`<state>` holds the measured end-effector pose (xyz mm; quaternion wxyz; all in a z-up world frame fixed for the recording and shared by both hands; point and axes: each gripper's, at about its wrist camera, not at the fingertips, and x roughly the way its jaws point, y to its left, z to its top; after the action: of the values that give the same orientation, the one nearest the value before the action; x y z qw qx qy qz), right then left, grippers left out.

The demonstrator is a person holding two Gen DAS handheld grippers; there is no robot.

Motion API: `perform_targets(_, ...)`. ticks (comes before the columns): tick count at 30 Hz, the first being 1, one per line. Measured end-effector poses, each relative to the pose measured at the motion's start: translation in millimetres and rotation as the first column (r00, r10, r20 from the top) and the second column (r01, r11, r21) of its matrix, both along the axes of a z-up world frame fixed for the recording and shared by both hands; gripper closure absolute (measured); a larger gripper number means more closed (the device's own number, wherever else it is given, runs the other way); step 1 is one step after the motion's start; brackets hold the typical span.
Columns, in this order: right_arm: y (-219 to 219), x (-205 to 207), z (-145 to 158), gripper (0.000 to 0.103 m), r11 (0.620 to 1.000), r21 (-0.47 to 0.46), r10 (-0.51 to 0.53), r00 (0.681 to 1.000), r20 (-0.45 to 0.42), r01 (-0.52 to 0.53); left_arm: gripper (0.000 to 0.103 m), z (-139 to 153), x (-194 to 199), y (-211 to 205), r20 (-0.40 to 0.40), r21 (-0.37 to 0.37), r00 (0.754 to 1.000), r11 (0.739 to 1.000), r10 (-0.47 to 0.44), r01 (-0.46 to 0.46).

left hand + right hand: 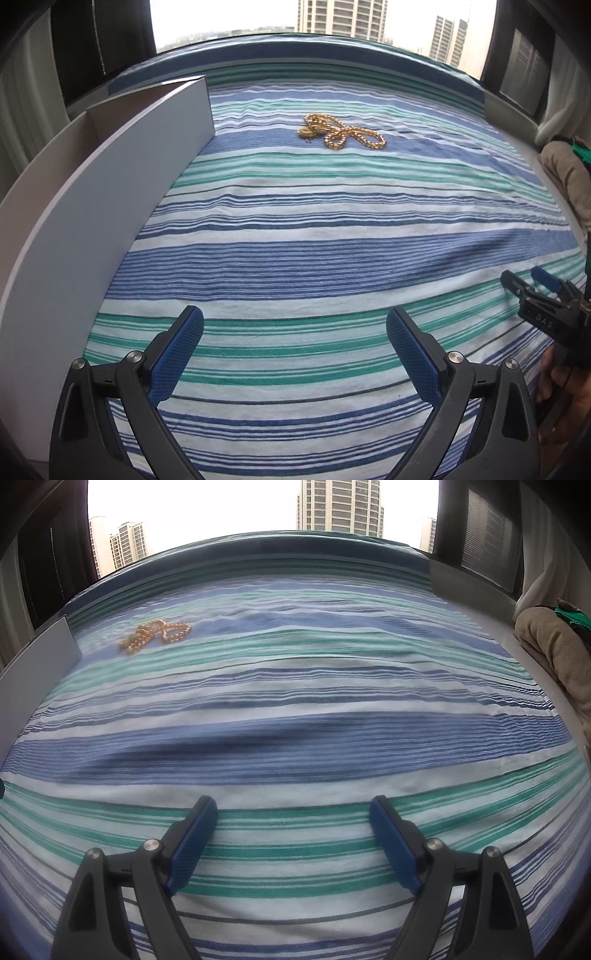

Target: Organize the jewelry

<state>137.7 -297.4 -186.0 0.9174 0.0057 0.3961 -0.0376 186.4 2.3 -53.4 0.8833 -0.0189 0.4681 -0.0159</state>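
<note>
A tangled gold chain necklace lies on the striped cloth, far ahead of my left gripper. It also shows in the right wrist view, far ahead and to the left. A grey open box stands along the left side; its corner shows in the right wrist view. My left gripper is open and empty, low over the near cloth. My right gripper is open and empty, also near the front; it shows at the right edge of the left wrist view.
The striped cloth covers the surface up to a window with tower blocks outside. A beige bundle of fabric lies at the right edge, also in the left wrist view.
</note>
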Motion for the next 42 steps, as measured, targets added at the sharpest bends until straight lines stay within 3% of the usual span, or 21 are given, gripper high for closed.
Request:
perform_targets(9, 0, 0, 0, 0.016, 1.000, 0.000, 0.000, 1.000, 0.000, 0.000, 0.004, 6, 12, 6, -0.011, -0.004, 1.000, 1.000, 0.011, -0.011)
perform_targets(18, 0, 0, 0, 0.016, 1.000, 0.001, 0.000, 1.000, 0.000, 0.000, 0.004, 53, 38, 14, 0.032, -0.048, 0.999, 0.999, -0.014, 0.015)
perform_targets(24, 0, 0, -1, 0.015, 1.000, 0.001, 0.000, 1.000, 0.000, 0.000, 0.002, 75, 90, 10, 0.057, 0.049, 0.995, 0.996, -0.079, 0.077)
perform_targets(26, 0, 0, -1, 0.015, 1.000, 0.001, 0.000, 1.000, 0.000, 0.000, 0.002, 67, 119, 11, 0.032, 0.040, 0.997, 0.997, -0.069, 0.068)
perform_targets(29, 0, -1, -1, 0.015, 1.000, 0.002, 0.000, 1.000, 0.000, 0.000, 0.002, 45, 167, 12, -0.020, -0.044, 0.999, 0.999, -0.032, 0.031)
perform_targets(32, 1, -1, -1, 0.015, 1.000, 0.000, 0.000, 1.000, 0.000, 0.000, 0.002, 25, 215, -2, -0.066, -0.114, 0.997, 0.993, -0.051, 0.043)
perform_targets(36, 0, -1, -1, 0.015, 1.000, 0.001, -0.001, 1.000, 0.000, 0.001, 0.003, 1, 268, -13, -0.086, -0.181, 0.996, 0.983, 0.016, -0.032)
perform_targets(40, 1, -1, -1, 0.015, 1.000, 0.001, -0.001, 1.000, 0.000, 0.001, 0.004, -24, 299, -25, -0.099, -0.105, 0.993, 0.992, 0.058, -0.068)
perform_targets(42, 1, -1, -1, 0.015, 1.000, 0.001, -0.001, 1.000, 0.000, 0.001, 0.018, -37, 305, -29, -0.111, -0.040, 0.992, 0.997, 0.060, -0.065)
